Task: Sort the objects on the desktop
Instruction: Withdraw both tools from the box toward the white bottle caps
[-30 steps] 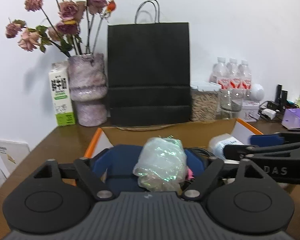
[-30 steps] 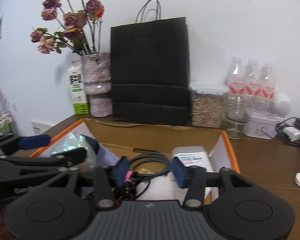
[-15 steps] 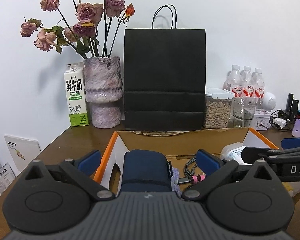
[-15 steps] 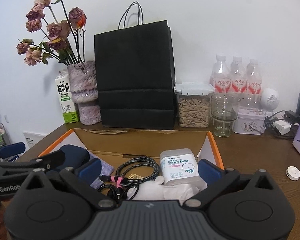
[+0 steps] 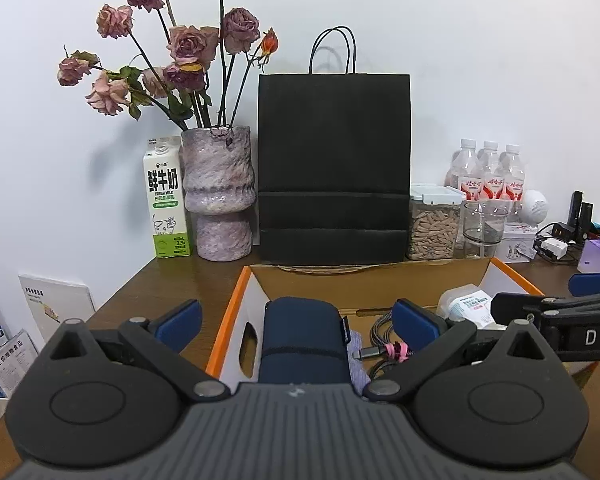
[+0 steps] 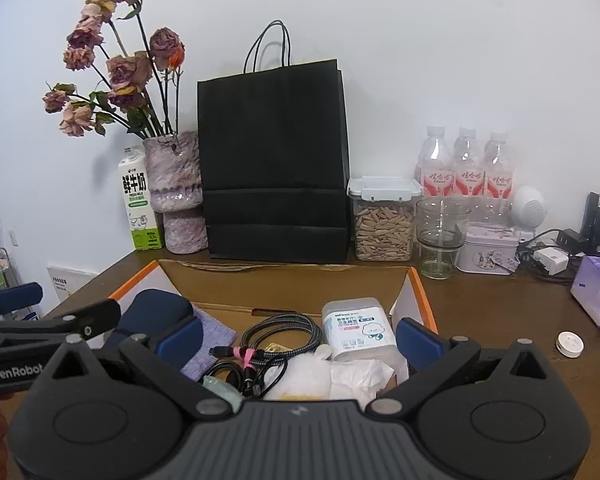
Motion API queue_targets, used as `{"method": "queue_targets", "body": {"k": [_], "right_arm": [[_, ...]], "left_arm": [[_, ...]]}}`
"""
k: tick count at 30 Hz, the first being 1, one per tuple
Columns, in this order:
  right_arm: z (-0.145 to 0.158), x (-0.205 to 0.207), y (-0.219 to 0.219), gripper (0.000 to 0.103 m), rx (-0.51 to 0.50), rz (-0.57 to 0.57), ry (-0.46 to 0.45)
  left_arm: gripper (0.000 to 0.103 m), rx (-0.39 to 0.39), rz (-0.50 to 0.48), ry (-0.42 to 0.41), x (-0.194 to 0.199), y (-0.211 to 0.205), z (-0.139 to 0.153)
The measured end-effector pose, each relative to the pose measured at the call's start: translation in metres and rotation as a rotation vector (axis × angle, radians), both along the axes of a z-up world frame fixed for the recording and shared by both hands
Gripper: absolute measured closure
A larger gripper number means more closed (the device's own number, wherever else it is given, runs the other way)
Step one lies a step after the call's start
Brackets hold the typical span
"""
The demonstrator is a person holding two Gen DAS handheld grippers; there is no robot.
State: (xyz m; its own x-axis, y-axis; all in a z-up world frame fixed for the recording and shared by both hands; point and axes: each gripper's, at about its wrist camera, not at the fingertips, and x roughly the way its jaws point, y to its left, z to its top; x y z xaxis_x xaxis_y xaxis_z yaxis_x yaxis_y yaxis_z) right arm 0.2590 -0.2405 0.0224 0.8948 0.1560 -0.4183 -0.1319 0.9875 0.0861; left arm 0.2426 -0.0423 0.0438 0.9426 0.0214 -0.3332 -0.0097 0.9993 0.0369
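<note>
An orange-edged cardboard box (image 6: 420, 292) sits on a wooden counter (image 6: 500, 304). Inside it, from left: a navy pouch (image 6: 156, 312), coiled cables (image 6: 276, 332), a wipes pack (image 6: 356, 328). The left gripper (image 5: 296, 320) and right gripper (image 6: 300, 338) hover at its near side, jaws spread wide, holding nothing.

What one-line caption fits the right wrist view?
Open right tool above the cardboard box holding cables and wipes.
</note>
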Motion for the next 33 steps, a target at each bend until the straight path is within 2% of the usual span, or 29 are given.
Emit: {"method": "queue_targets", "body": {"k": [8,14,28,33], "right_arm": [[0.005,-0.031,-0.003,0.0,-0.014,-0.002,-0.005],[-0.005,-0.052,-0.006,0.0,-0.029,-0.002,0.023],[-0.056,-0.074,0.001,0.0,-0.073,0.027,0.159],[-0.071,-0.071,0.006,0.0,-0.089,0.036,0.203]], "left_arm": [[0.0,0.015,0.001,0.011,-0.033,0.004,0.003],[0.0,0.036,-0.011,0.053,-0.046,0.008,-0.01],[0.0,0.057,-0.053,0.233,-0.049,0.008,-0.062],[0.0,0.061,-0.063,0.26,-0.046,0.005,-0.071]]}}
